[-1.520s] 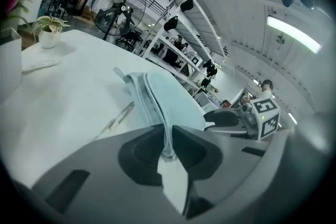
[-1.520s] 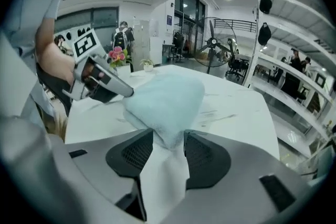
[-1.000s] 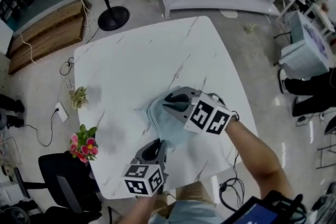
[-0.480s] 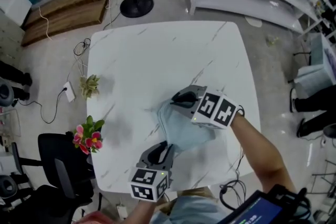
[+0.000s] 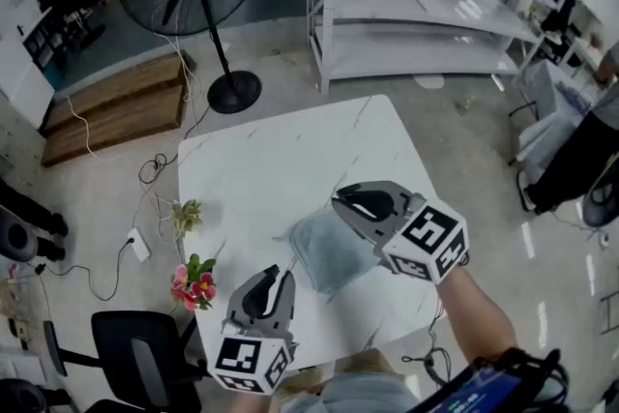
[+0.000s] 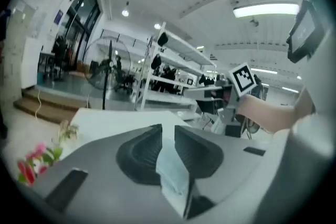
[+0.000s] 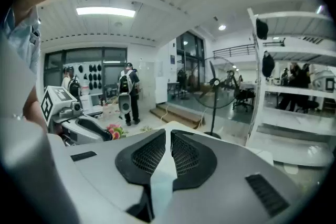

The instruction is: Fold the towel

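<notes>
A light blue towel [image 5: 329, 251] hangs above the white marble table [image 5: 271, 169], stretched between my two grippers. My left gripper [image 5: 276, 274] holds its near-left edge, and the cloth [image 6: 170, 165] fills the gap between the dark pads. These jaws have just been opening a little with the towel still between them. My right gripper [image 5: 338, 201] holds the far edge, with a strip of cloth [image 7: 164, 176] pinched between its pads. Its jaws have also eased slightly while still on the towel. Both grippers [image 6: 168, 131] [image 7: 168, 136] point nearly level, well above the tabletop.
Pink flowers [image 5: 193, 283] and a small plant [image 5: 186, 216] sit on the floor left of the table, with a black chair [image 5: 135, 353] near them. A standing fan [image 5: 232, 92], wooden steps [image 5: 116, 111] and white shelving [image 5: 416, 5] stand beyond. People [image 7: 127, 94] stand far off.
Both grippers have risen and lifted the towel off the table. The head view has tilted up and now shows more of the room.
</notes>
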Tool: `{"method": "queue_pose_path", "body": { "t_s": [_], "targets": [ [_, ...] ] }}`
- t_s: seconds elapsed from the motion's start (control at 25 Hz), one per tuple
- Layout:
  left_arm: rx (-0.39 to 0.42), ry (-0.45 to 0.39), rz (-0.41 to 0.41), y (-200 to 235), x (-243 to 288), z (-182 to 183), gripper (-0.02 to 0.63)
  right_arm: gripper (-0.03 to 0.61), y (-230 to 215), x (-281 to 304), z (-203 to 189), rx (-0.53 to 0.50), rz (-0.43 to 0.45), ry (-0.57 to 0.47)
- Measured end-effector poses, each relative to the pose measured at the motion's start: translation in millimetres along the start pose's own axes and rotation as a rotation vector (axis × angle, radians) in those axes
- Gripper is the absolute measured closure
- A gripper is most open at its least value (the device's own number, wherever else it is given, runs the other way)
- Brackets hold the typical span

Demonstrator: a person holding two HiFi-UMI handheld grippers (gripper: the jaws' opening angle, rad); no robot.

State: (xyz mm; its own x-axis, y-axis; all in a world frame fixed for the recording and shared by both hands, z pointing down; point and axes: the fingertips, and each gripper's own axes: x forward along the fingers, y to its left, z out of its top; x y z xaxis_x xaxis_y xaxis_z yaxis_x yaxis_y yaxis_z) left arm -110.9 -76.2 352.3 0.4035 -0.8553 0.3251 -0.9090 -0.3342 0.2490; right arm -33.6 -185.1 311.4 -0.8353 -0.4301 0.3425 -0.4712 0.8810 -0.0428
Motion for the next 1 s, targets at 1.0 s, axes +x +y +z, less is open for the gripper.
{"method": "queue_pose_path", "body": {
  "t_s": [1.0],
  "targets": [
    [0.27, -0.445, -0.006, -28, -131, 158, 0.598, 0.565, 145, -112, 97, -0.149, -0.584, -0.371]
  ]
}}
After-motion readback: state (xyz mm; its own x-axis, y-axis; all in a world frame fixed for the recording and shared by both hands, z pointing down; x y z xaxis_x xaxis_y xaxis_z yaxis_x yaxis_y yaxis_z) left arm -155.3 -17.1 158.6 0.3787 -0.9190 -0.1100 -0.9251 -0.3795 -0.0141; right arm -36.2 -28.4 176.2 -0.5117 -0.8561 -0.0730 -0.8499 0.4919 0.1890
